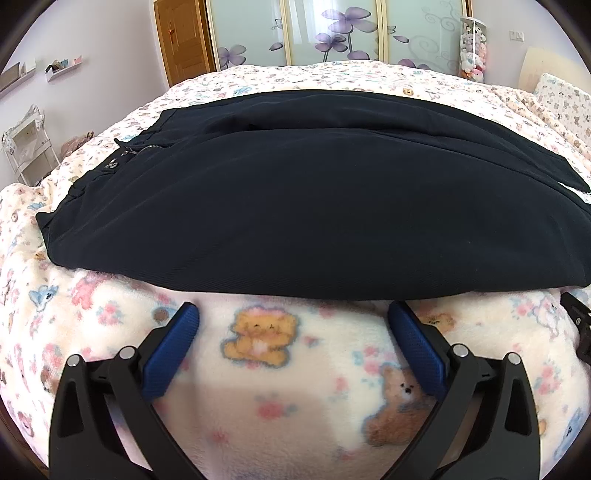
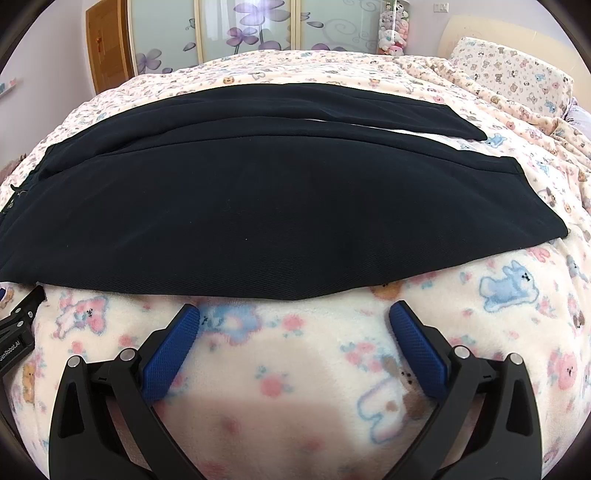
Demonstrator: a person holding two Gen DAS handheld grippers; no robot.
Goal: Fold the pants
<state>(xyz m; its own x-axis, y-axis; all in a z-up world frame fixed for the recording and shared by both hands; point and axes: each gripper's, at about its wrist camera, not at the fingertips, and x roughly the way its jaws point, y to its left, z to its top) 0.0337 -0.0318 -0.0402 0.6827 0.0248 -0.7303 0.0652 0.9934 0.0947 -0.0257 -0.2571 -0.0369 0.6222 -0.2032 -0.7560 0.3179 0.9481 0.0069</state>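
Note:
Dark navy pants (image 1: 295,206) lie flat across the bed, waistband at the left, both legs running right; they also show in the right wrist view (image 2: 266,206), where the leg ends lie at the right. My left gripper (image 1: 293,317) is open and empty, its blue pads just short of the pants' near edge toward the waist end. My right gripper (image 2: 294,317) is open and empty, just short of the near edge toward the leg ends. Neither touches the cloth.
The bed is covered by a fleece blanket with a teddy bear print (image 1: 258,387), also in the right wrist view (image 2: 280,384). A pillow (image 2: 509,74) lies at the far right. A wardrobe with flower doors (image 1: 332,33) and a wooden door (image 1: 183,40) stand behind the bed.

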